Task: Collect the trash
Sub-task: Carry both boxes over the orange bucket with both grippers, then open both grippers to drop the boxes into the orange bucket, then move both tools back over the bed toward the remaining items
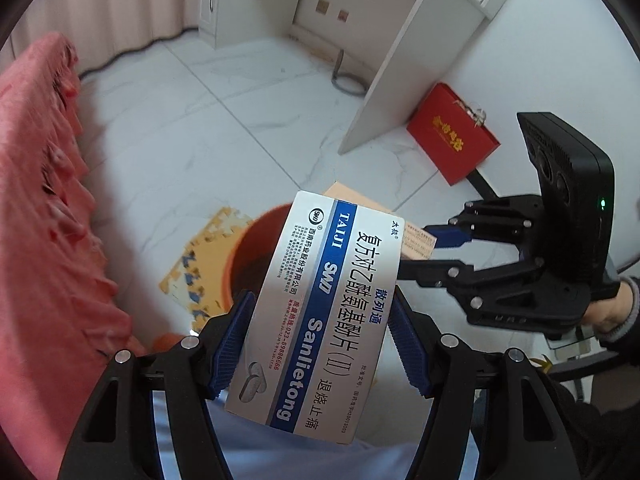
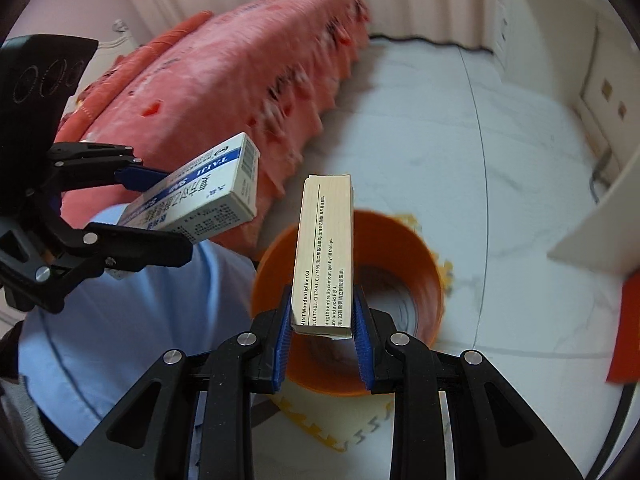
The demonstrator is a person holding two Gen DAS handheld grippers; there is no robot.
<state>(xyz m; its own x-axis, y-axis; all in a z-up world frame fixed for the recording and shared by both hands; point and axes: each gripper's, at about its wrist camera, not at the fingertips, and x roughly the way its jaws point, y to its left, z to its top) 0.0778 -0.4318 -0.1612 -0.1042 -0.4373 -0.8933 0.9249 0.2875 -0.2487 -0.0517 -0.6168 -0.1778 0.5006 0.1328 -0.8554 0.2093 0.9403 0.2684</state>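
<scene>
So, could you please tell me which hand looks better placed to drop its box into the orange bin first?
Probably the right: its tongs hold the beige box directly over the orange bin.

The box [image 1: 320,312] hides most of the bin [image 1: 256,248]; the blanket's [image 2: 280,92] fringe is blurred; the red bag [image 2: 626,328] is cut off.

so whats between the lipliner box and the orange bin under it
Nothing. In the right wrist view the lipliner box, clamped in the right gripper, hangs over the orange bin with only open air between them.
</scene>
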